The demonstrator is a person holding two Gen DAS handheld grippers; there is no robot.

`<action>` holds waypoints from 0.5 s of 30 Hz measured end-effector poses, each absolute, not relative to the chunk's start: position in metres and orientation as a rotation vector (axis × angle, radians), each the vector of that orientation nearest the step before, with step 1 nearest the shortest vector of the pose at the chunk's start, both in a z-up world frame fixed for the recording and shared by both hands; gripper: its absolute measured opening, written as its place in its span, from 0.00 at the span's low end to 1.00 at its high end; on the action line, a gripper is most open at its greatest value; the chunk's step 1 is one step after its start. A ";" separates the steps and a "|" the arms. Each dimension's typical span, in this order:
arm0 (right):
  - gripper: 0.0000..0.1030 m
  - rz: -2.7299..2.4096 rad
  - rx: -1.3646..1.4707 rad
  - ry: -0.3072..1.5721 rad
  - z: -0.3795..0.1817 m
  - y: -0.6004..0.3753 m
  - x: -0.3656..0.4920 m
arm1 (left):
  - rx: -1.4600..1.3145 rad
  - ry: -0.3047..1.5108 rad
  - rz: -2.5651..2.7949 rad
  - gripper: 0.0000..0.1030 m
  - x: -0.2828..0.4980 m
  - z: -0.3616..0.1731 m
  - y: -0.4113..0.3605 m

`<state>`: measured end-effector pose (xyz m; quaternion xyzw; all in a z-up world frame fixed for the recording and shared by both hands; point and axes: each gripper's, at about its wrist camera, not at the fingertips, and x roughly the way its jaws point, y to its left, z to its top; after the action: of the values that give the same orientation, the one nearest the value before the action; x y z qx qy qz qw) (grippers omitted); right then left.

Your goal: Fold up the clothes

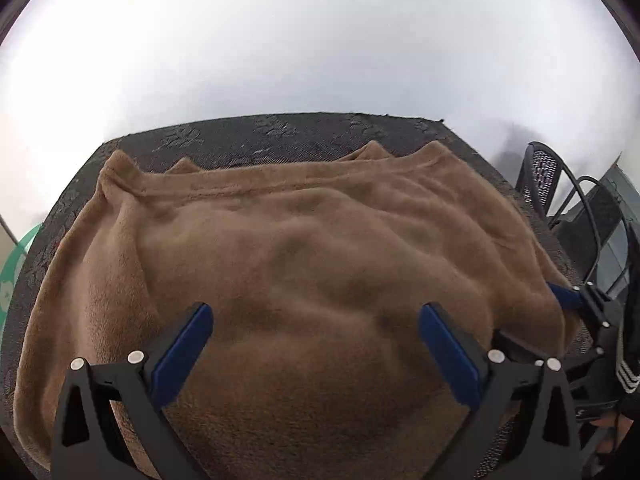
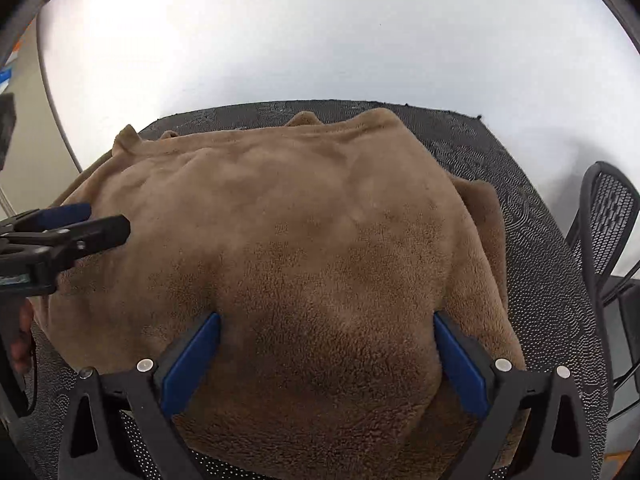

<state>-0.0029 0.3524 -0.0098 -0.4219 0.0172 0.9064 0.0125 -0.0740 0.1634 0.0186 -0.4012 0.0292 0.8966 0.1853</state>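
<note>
No readable text, label, brand, number or sign can be made out in either view. A small pale mark is seen on a dark strap or sleeve [image 1: 582,413] at the lower right edge of the left wrist view, but it is too small and blurred to be read. A whitish shape is carried by a green object [image 1: 12,276] at the left edge of the same view; it cannot be read as lettering.
</note>
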 end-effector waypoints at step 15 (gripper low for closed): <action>1.00 2.811 -1.335 0.030 -0.012 0.351 -0.008 | -1.168 0.178 2.491 1.00 -0.093 -0.014 0.203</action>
<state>-0.0076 0.3508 -0.0117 -0.4290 0.0098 0.9031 0.0148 -0.0927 0.2031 -0.0141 -0.4159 0.0634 0.8868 0.1910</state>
